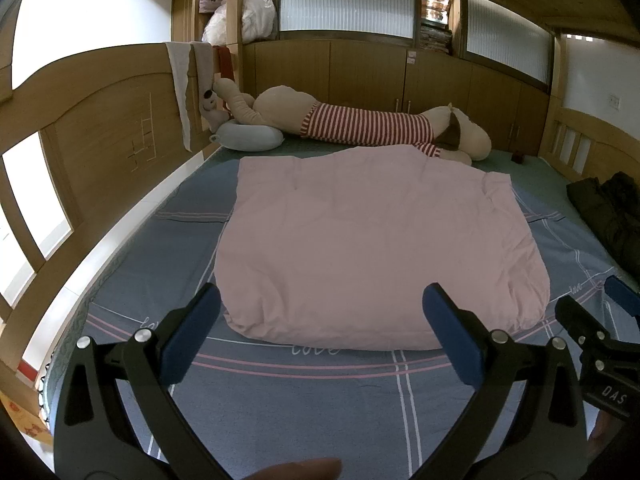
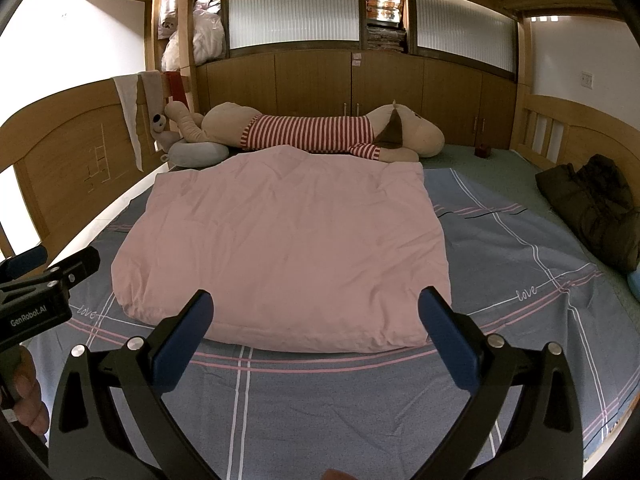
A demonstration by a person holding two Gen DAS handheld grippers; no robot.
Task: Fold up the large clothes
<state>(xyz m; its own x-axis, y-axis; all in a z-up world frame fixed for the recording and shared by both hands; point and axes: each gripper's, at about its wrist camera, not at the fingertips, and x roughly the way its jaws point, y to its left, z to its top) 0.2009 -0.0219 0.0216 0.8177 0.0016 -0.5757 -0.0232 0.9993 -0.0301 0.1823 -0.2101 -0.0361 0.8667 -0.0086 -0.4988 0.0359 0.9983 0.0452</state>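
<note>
Bare sheet (image 2: 320, 408) before quilt (image 2: 288, 248); plush dog (image 2: 312, 132) blocks beyond.

This is a bedroom in a home: a wooden bed (image 2: 568, 136) with a curved headboard (image 1: 100, 120) fills the space under a timber upper bunk, its mattress covered by a blue plaid sheet (image 2: 520, 264). A large plush dog in a red-striped shirt (image 2: 312, 132) lies along the wall-side cabinets, a grey neck pillow (image 1: 250, 136) beside it. Bagged bedding (image 1: 244, 12) sits on a shelf above
</note>
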